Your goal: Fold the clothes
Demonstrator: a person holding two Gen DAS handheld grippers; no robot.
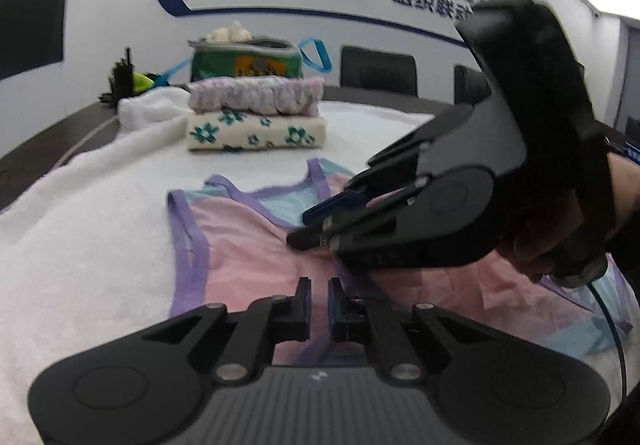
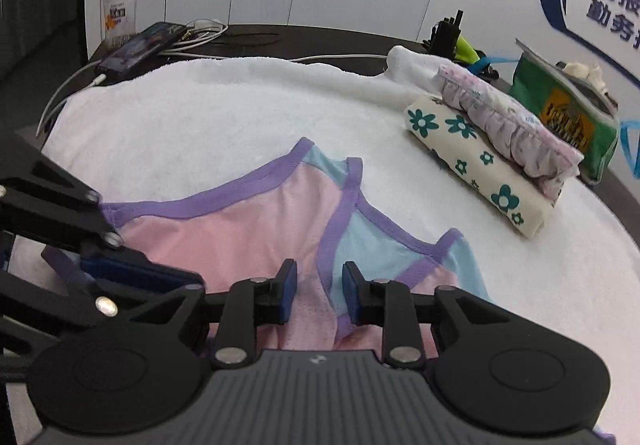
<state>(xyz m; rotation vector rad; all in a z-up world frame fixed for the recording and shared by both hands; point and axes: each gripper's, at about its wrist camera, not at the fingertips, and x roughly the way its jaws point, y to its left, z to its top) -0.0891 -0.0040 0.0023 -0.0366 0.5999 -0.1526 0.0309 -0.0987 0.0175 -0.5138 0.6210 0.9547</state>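
On the white towel [image 2: 224, 117] that covers the counter [image 2: 280, 35], your pink tank top [image 2: 240, 229] with purple trim and pale blue panels lies spread flat, its straps pointing toward the far stack of two folded garments [image 2: 492, 161]. Your left hand-held gripper [image 1: 319, 295] hovers low over the pink fabric with its jaws nearly together and nothing visibly between them. Your right hand-held gripper [image 2: 319, 283] sits just above the neckline with a modest gap between its pads, the purple trim running under that gap, though no cloth looks pinched yet. Judging by this, you are at the start of the fold, lining up for a first grasp. Next you will likely want each gripper to close on a clean edge of one layer pair, then carry it across evenly so the thin cloth does not bunch. A green bag [image 2: 568, 117] stands well behind the stack
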